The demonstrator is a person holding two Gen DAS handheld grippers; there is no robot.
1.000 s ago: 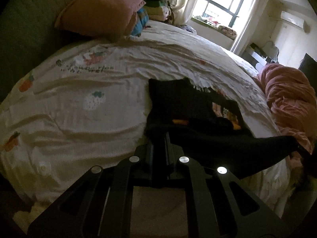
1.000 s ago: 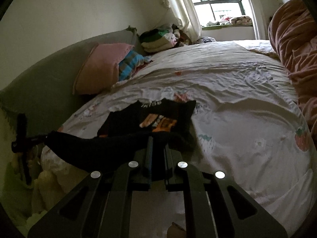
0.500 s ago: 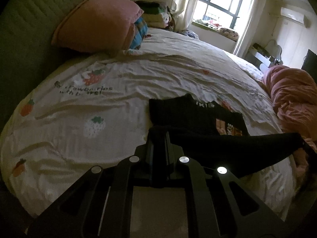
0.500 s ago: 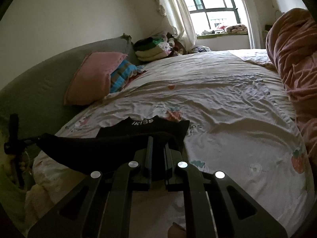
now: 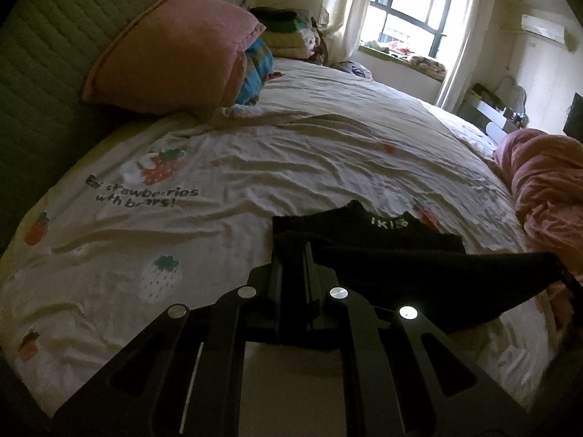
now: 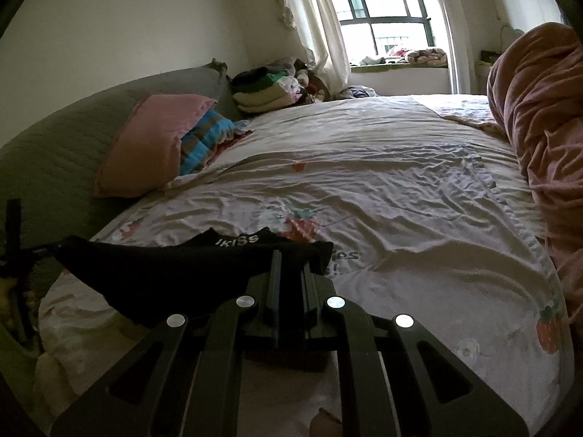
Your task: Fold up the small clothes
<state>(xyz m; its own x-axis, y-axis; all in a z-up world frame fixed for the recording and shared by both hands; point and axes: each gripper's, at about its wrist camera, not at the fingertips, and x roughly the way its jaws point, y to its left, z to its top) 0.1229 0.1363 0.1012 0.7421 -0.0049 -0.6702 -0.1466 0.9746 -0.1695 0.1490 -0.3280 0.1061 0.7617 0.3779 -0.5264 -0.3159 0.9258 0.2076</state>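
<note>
A small black garment (image 5: 408, 266) with white lettering lies on the strawberry-print bedsheet (image 5: 255, 167), its near edge lifted and stretched between both grippers. My left gripper (image 5: 293, 251) is shut on the garment's left corner. My right gripper (image 6: 291, 258) is shut on the garment's (image 6: 164, 273) right corner. The far part with the lettering rests on the sheet (image 6: 400, 196). The lifted edge hides the printed front of the garment.
A pink pillow (image 5: 175, 43) and a striped blue cloth (image 5: 258, 69) lean on the green headboard (image 5: 43, 58). A pink duvet (image 5: 546, 182) is heaped along the right side. Folded clothes (image 6: 266, 91) are stacked near the window.
Both grippers have carried the garment's near edge forward over the rest of it. The orange print, visible a second ago, is now covered; only the lettered far edge shows.
</note>
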